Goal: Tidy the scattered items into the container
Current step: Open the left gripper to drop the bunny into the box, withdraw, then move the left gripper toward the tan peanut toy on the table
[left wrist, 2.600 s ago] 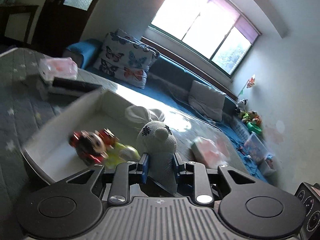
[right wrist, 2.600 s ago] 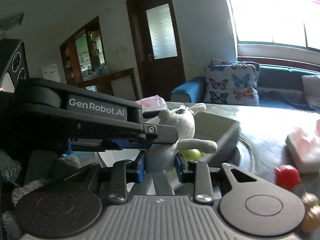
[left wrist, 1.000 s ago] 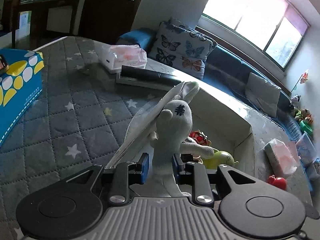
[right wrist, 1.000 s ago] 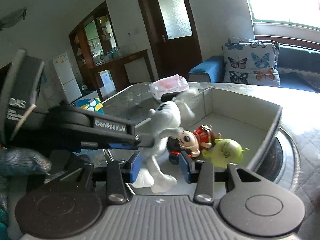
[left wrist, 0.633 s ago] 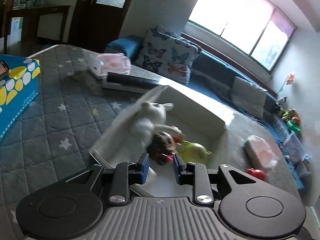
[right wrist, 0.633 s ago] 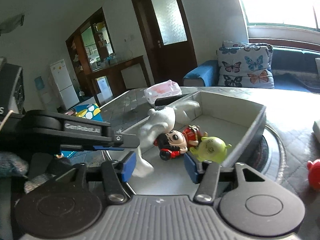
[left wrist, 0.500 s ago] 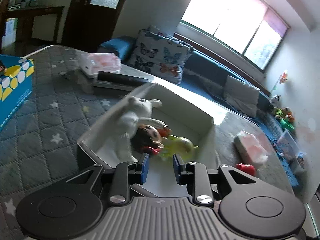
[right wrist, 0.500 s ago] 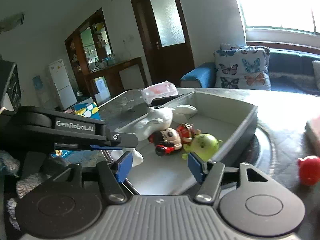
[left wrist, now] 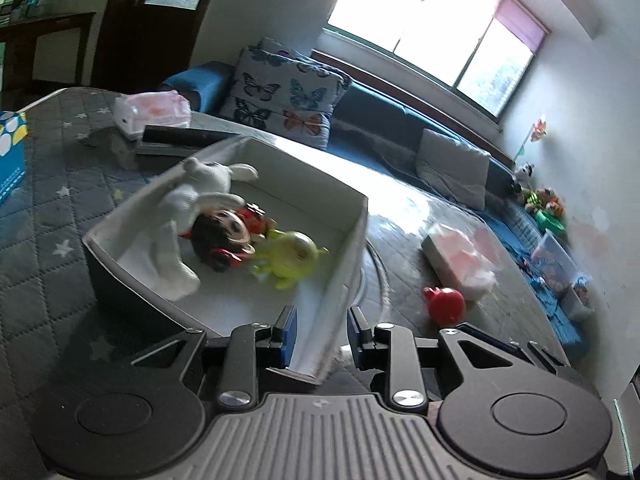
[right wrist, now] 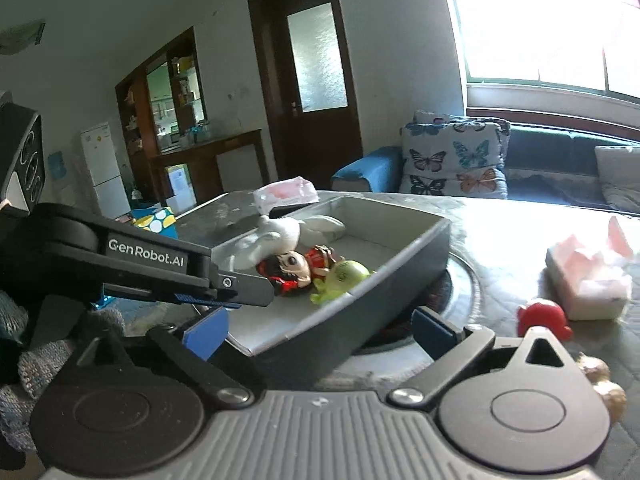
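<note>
Left of the container [left wrist: 352,240], on the quilted bench [left wrist: 44,216], lies a blue box [left wrist: 10,156]. Inside the container the white plush rabbit [left wrist: 188,216] lies at its left, then the red-and-black doll [left wrist: 228,236], then the green toy [left wrist: 290,258]. The left hand-held gripper [left wrist: 322,336] stands apart astride the container's near wall; the right hand-held gripper [right wrist: 320,326] is spread wide, empty. Right of the container sit a red toy [left wrist: 446,306] and a pink tissue pack [left wrist: 460,260].

A blue sofa [left wrist: 384,120] is set below a bright window [left wrist: 432,36]. A butterfly cushion [left wrist: 284,98] is propped on it. A dark door [right wrist: 312,92] is seen left of the sofa.
</note>
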Motion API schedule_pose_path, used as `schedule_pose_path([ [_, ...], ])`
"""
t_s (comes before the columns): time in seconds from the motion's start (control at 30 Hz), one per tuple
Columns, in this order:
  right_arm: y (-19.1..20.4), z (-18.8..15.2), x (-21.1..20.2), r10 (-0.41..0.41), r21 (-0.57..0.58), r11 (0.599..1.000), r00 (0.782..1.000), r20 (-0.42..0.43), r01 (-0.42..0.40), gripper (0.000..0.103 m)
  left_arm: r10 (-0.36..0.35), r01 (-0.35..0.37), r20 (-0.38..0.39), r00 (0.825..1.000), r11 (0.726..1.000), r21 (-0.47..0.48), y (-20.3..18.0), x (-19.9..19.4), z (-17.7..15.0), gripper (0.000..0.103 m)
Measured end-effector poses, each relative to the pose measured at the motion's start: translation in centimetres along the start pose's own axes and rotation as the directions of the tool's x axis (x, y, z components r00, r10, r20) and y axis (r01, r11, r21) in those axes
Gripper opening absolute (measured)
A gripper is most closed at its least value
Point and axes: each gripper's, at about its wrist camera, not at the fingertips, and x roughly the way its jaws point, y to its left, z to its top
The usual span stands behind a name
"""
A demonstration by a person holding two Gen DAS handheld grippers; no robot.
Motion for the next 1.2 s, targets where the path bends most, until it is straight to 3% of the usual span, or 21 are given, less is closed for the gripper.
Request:
schedule_pose_path([
  [0.3, -1.8, -1.1, -2.2, -0.047, 0.072, 0.996, 0.999, 0.014, 0.046, 0.103, -0.025, 0.025, -0.011, 1.0, 0.999, 0.046, -2.6, -0.1, -1.4, 0.03],
  [0.57, -2.3, -2.2, -3.8, -0.098, 0.067, 0.993, 0.995, 0.027, 0.096, 0.103, -0.04, 0.042, -0.027, 0.999, 0.995, 0.087, -4.7, 0.1, -2.5, 0.03],
  [1.2, -5.3, -5.2, -5.5, -0.204, 0.129, 0.97, 0.978, -0.042, 0.208, 0.103, -0.055, 0.073, -0.119, 0.991, 0.985, 0.154, -7.9, 3.3, -5.7, 0.032],
])
